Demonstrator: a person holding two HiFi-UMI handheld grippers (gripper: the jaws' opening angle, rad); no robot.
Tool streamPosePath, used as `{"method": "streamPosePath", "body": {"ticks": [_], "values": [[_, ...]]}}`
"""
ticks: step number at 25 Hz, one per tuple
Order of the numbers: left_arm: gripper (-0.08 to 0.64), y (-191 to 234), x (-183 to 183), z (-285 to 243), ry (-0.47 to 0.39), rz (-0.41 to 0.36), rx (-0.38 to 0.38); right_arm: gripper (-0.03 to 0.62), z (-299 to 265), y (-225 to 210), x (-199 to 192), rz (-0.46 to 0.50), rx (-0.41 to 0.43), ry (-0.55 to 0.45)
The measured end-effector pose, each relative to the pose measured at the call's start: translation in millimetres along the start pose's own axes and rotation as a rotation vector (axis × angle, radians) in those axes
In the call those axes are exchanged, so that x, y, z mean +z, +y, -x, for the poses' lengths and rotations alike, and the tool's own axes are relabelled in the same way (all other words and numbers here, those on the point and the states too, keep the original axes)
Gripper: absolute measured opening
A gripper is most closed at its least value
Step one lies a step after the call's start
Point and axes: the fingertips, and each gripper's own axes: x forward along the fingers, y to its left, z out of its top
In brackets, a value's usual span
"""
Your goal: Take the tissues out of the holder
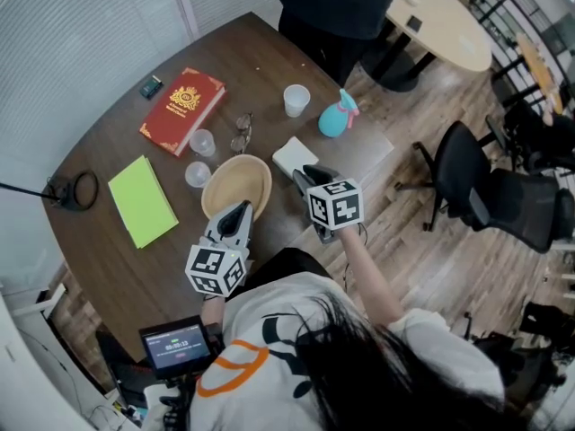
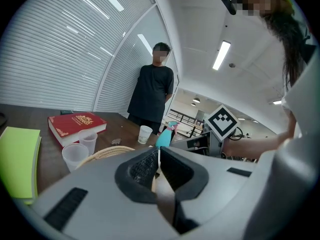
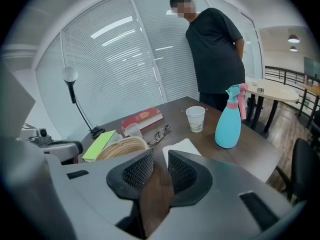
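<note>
A flat white tissue holder [image 1: 292, 153] lies on the brown table [image 1: 108, 259], just right of a woven bowl [image 1: 216, 187]. My right gripper [image 1: 310, 171] hovers at the holder's near edge. In the right gripper view the holder [image 3: 182, 146] shows just past the right gripper [image 3: 160, 164], whose jaws stand a little apart with only table between them. My left gripper [image 1: 241, 206] is at the bowl's near rim. In the left gripper view the left gripper [image 2: 159, 159] has its pads together with nothing held, and the bowl [image 2: 107, 153] lies below it.
On the table are a red book [image 1: 182, 108], a green notebook [image 1: 142, 200], two clear cups [image 1: 202, 142], glasses [image 1: 241, 133], a paper cup [image 1: 296, 99] and a blue spray bottle [image 1: 336, 117]. A person in black [image 1: 337, 3] stands at the far edge. An office chair [image 1: 485, 191] is on the right.
</note>
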Motion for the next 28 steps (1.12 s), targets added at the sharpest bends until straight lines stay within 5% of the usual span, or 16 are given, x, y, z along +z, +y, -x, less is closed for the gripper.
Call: {"method": "streamPosePath", "body": {"ticks": [28], "values": [[0.0,-45.8,-14.6,34.2,0.005,-0.034,0.006,0.052,39.6,51.9,-58.4,-0.033,0.09,0.001]]}}
